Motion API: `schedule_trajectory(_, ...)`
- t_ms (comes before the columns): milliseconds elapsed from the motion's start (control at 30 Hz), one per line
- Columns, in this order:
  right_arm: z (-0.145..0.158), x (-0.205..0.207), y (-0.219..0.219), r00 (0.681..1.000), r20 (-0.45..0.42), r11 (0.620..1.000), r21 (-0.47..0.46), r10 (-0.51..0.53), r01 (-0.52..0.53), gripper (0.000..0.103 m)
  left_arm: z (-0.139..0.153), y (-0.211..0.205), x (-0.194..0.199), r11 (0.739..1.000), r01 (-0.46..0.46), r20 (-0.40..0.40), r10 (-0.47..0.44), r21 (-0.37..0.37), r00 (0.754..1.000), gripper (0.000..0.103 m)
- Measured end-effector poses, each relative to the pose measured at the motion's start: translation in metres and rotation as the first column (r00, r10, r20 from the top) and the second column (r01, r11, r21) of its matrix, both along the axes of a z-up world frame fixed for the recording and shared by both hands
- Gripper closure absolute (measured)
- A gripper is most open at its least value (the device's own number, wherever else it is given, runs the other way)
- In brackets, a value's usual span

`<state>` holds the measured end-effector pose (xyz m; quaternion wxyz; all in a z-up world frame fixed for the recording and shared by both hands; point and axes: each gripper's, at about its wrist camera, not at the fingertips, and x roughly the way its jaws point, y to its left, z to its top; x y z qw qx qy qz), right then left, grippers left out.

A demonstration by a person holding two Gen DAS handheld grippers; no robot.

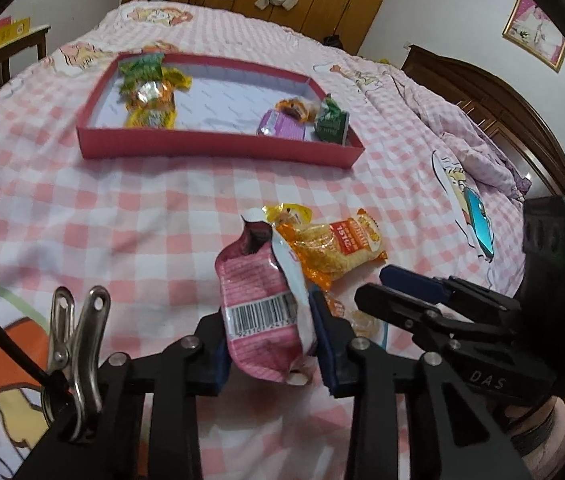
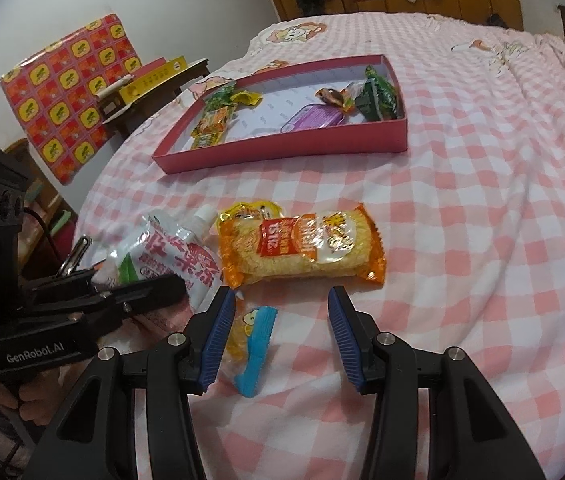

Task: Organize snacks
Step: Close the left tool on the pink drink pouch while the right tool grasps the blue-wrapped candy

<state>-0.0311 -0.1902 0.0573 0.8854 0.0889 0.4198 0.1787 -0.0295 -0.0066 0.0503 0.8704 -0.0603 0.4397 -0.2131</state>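
L gripper (image 1: 270, 344) is clamped on the pouch (image 1: 260, 304), held up well short of the box (image 1: 218, 148), beside the noodle pack (image 2: 302, 244). R gripper (image 2: 278, 332) gapes empty near the pack. Risk: slick foil, edge grip; pouch may slip en route.
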Motion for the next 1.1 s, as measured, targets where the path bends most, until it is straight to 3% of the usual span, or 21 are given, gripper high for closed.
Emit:
schedule_trajectory(267,-0.006,0.0,0.006,0.998,-0.042,0.996,0.078,0.055,-0.052,0.053,0.012,0.019,-0.005,0.998,-0.055,0.047,0.054,0.02,0.997,0.069)
schedule_trajectory(1000,-0.008,-0.005,0.035,0.974,-0.031,0.971,0.093,0.226,-0.223,0.052,0.023,0.04,0.001,0.993,-0.115,0.066,0.115,-0.016,0.991,0.07)
schedule_trajectory(1100,-0.008,-0.006,0.039,0.967,-0.014,0.962,0.099,0.256,-0.253,0.071,0.025,0.041,0.003,0.993,-0.118,0.071,0.119,-0.015,0.99,0.07)
